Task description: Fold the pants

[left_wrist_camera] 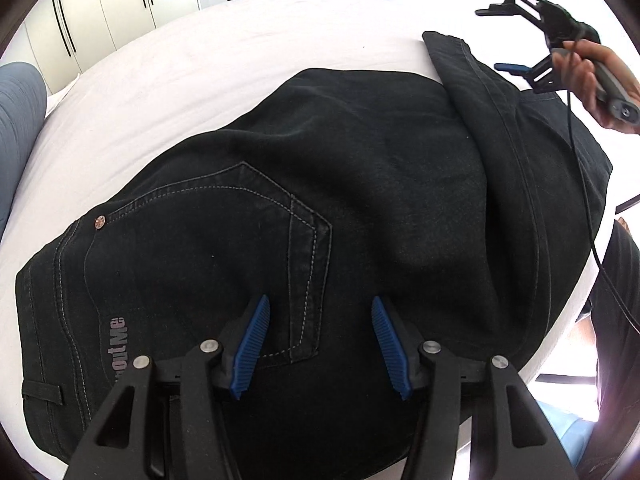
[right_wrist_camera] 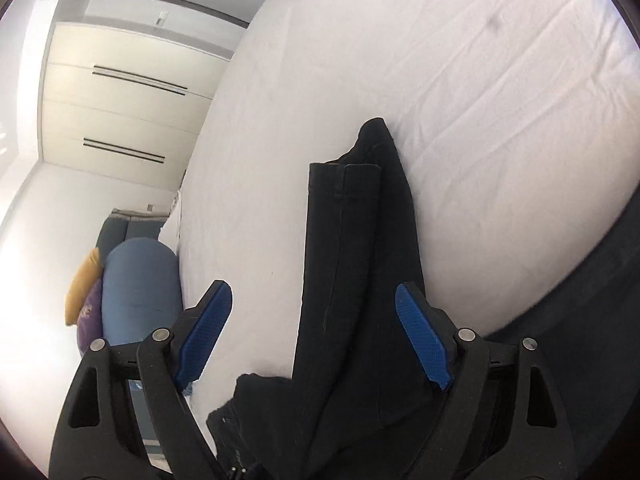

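Black jeans (left_wrist_camera: 320, 208) lie on a white bed (left_wrist_camera: 180, 64), back pocket (left_wrist_camera: 224, 240) up, with a leg folded back over them at the right (left_wrist_camera: 492, 128). My left gripper (left_wrist_camera: 320, 304) is open just above the seat of the jeans, holding nothing. My right gripper (left_wrist_camera: 500, 40) shows in the left wrist view at the far right, held in a hand, open and empty above the leg end. In the right wrist view the right gripper (right_wrist_camera: 314, 292) is open over the folded leg and its hem (right_wrist_camera: 344, 184).
White wardrobe doors (left_wrist_camera: 104, 8) stand beyond the bed. A blue bolster (right_wrist_camera: 140, 292) with yellow and purple cushions lies at the bed's side. A black cable (left_wrist_camera: 588, 208) hangs from the right gripper. The white sheet (right_wrist_camera: 480, 100) stretches beyond the hem.
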Tool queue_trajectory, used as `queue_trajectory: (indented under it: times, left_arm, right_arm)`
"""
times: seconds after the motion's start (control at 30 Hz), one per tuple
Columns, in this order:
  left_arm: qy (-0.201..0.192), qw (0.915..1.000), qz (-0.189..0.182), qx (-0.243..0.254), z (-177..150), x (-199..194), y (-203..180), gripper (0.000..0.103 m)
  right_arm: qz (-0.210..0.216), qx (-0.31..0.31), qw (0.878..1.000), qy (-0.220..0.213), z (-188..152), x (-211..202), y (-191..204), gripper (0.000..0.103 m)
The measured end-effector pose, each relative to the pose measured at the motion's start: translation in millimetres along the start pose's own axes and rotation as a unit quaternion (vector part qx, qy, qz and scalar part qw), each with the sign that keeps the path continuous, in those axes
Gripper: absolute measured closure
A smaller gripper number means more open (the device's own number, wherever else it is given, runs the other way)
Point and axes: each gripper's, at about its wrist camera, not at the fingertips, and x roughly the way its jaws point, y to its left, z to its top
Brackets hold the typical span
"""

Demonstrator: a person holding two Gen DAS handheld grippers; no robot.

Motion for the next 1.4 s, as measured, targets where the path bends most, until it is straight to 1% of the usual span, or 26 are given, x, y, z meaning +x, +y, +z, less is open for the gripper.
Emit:
queue_trajectory:
  times: [0.07,0.17,0.27,0.33,0.37,0.4,0.43,0.47,0.5,0.53,0.6,0.67,0.73,0.8,0.87,0.93,1.0,1.07,1.13,1.23,1.3,1.33,1.4]
  left_arm:
    - [0.001,1.0000,0.002,0.000,0.9,-0.3,0.2,0.047]
    - [0.002,1.0000,0.001,-0.001,-1.0,-2.8,2.1,0.047]
    - [0.002,1.0000,0.001,-0.002,-0.5,-2.9,2.3,0.047]
    - [0.001,1.0000,0.001,-0.001,-0.7,-3.1,2.3,0.047]
    - [0.001,1.0000,0.001,-0.001,-1.8,-3.4,3.6,0.047]
    - [0.001,1.0000,0.001,-0.001,-1.7,-3.3,3.7,0.047]
    - [0.000,1.0000,0.001,-0.001,-1.5,-3.7,3.6,0.047]
    - [0.000,1.0000,0.001,-0.002,-1.6,-3.7,3.4,0.047]
    - [0.000,1.0000,0.002,-0.002,-1.5,-3.6,3.2,0.047]
    - [0.001,1.0000,0.002,-0.002,-1.4,-3.8,3.1,0.047]
    - [0.001,1.0000,0.003,-0.001,-1.7,-3.7,3.0,0.047]
    - [0.000,1.0000,0.002,0.000,-2.0,-3.7,3.4,0.047]
    - [0.000,1.0000,0.002,-0.001,-2.3,-3.9,3.5,0.047]
    - [0.000,1.0000,0.004,0.000,-2.4,-3.7,2.9,0.047]
    - [0.000,1.0000,0.005,0.000,-2.4,-3.3,2.5,0.047]
    - [0.000,1.0000,0.004,-0.003,-2.6,-3.0,3.4,0.047]
    - [0.000,1.0000,0.002,-0.007,-2.7,-2.7,5.0,0.047]
    - [0.000,0.9999,0.003,-0.011,-2.5,-2.9,6.0,0.047]
    - [0.000,0.9999,0.005,-0.013,-1.5,-3.3,6.3,0.046]
    - [0.002,0.9998,0.005,-0.019,-0.3,-2.0,7.9,0.045]
    - [0.003,0.9997,0.007,-0.024,1.5,-1.8,7.5,0.043]
    - [0.003,0.9996,0.007,-0.026,2.5,-1.4,6.9,0.040]
    - [0.004,0.9995,0.012,-0.028,4.2,0.1,4.6,0.037]
  right_arm:
    - [-0.002,0.015,1.000,0.008,7.4,11.7,-6.3,0.021]
    - [0.001,0.027,1.000,0.014,14.5,25.6,-11.7,0.027]
    - [0.005,0.026,1.000,0.016,15.9,33.2,-10.3,0.027]
    - [0.000,0.035,0.999,0.021,20.5,43.6,-11.6,0.035]
    - [0.002,0.041,0.999,0.020,21.3,48.7,-13.0,0.037]
    - [0.006,0.048,0.999,0.019,25.6,52.3,-14.6,0.045]
    - [0.007,0.052,0.998,0.016,29.0,55.3,-14.7,0.057]
    - [0.005,0.053,0.998,0.015,31.7,57.2,-15.2,0.066]
    - [0.003,0.051,0.999,0.015,34.1,57.5,-16.6,0.081]
    - [-0.001,0.047,0.999,0.015,34.5,59.6,-16.0,0.090]
    - [0.002,0.032,0.999,0.011,34.2,61.3,-9.7,0.099]
    - [0.000,0.010,1.000,-0.004,30.5,51.0,-1.9,0.100]
    - [0.012,-0.006,1.000,-0.028,22.6,30.4,10.9,0.101]
    - [0.018,-0.033,0.998,-0.059,14.9,0.6,24.0,0.101]
    - [0.016,-0.057,0.995,-0.081,5.7,-27.6,32.8,0.101]
    - [0.019,-0.058,0.993,-0.101,-6.2,-56.0,32.3,0.101]
    - [0.031,-0.041,0.990,-0.130,-20.7,-89.5,24.6,0.101]
    - [0.033,-0.030,0.987,-0.151,-32.0,-118.6,19.0,0.101]
    - [0.018,-0.036,0.985,-0.171,-49.6,-151.7,8.3,0.101]
    - [-0.011,-0.030,0.982,-0.184,-76.5,-182.1,-9.0,0.101]
    - [-0.030,-0.021,0.981,-0.189,-94.0,-193.7,-24.6,0.101]
    - [-0.039,-0.015,0.981,-0.189,-101.6,-197.2,-34.4,0.101]
    - [-0.056,0.008,0.981,-0.185,-117.1,-199.0,-59.6,0.101]
